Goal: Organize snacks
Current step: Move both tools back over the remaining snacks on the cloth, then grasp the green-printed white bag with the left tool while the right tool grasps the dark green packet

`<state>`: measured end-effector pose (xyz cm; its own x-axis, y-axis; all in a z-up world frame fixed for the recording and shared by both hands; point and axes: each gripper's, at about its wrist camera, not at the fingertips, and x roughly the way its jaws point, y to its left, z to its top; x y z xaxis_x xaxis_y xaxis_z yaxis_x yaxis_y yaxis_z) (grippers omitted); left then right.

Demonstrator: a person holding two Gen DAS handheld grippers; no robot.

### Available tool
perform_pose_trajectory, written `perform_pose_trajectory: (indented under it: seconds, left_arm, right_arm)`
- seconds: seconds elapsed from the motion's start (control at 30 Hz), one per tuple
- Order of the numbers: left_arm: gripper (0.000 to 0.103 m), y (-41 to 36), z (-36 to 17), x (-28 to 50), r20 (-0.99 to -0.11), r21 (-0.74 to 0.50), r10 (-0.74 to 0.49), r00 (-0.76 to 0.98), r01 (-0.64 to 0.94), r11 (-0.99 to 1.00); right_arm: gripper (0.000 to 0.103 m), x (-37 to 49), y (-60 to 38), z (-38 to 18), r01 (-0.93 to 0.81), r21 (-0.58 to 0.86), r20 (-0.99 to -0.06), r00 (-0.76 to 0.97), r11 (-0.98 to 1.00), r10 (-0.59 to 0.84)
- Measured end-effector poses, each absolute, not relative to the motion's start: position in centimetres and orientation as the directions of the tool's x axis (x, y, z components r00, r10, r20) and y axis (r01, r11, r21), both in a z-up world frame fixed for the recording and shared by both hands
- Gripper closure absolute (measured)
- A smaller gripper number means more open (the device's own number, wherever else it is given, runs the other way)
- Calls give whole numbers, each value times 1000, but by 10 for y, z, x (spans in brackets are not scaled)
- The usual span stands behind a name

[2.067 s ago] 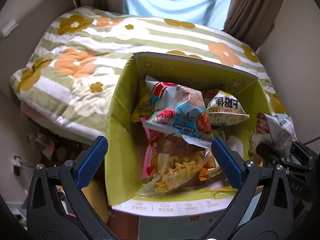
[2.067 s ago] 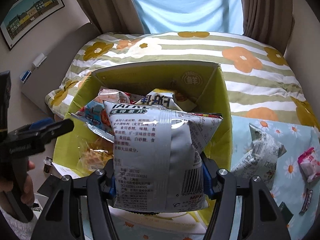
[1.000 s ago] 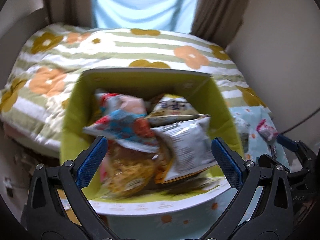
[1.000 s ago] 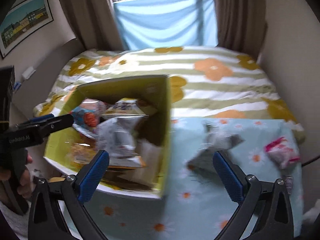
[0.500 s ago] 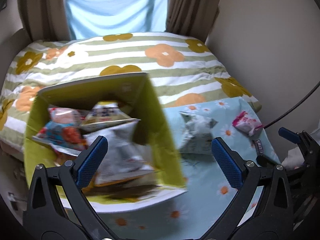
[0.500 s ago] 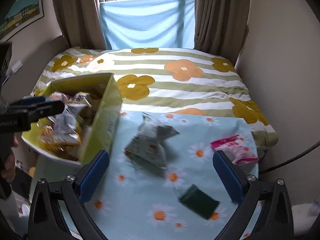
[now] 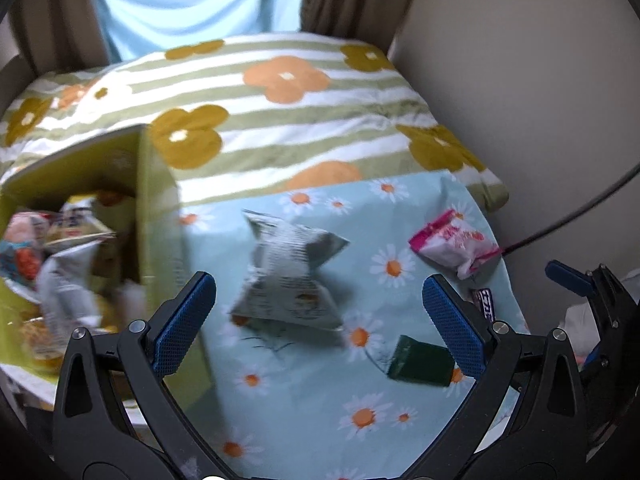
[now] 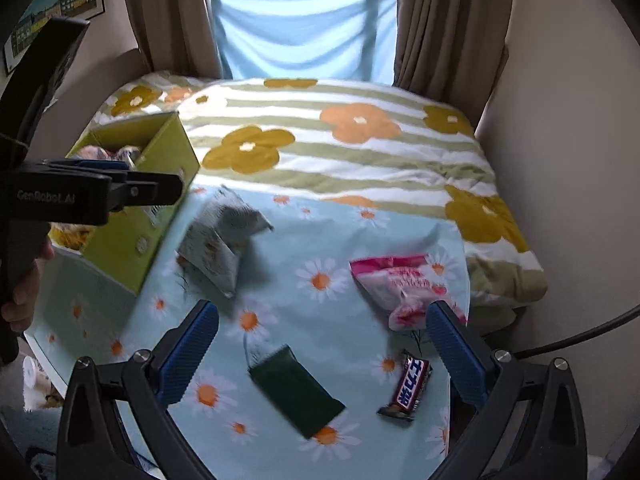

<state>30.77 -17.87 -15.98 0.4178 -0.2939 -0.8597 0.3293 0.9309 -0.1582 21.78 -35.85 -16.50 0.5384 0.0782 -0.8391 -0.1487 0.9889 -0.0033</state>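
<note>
Both of your tongs are spread wide and carry nothing: the left tongs (image 7: 318, 306) hang over the daisy-print light-blue cloth on the desk (image 8: 352, 344), the right tongs (image 8: 322, 336) above its near right part. The open yellow-green cardboard box (image 8: 140, 216) sits at the desk's left edge, already stuffed with packets, so it reads as the collecting place.

Four snacks lie loose on the cloth:
- a crumpled silver-grey foil bag (image 8: 220, 240) just beside the box wall;
- a pink-and-white plastic packet (image 8: 400, 284) near the right edge;
- a flat dark-green sachet (image 8: 296, 392) between your right fingers;
- a dark chocolate bar in a shiny wrapper (image 8: 408, 388) beside it.

The sachet lies closest under your right tongs and looks the likeliest next pick; being flat, it may need a low, edge-on pinch.
</note>
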Motion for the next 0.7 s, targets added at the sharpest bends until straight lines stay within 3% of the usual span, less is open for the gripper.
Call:
perform_pose_trajectory:
  seconds: [0.4, 0.7]
  left_arm:
    - [1, -206, -238, 344, -928, -26, -153, 340, 350, 936]
    - [1, -192, -271, 363, -944, -40, -139, 299, 314, 949]
  right_arm:
    - [0, 217, -370, -230, -207, 54, -888, 437, 977, 142]
    - [0, 203, -362, -279, -258, 85, -936, 311, 962, 166]
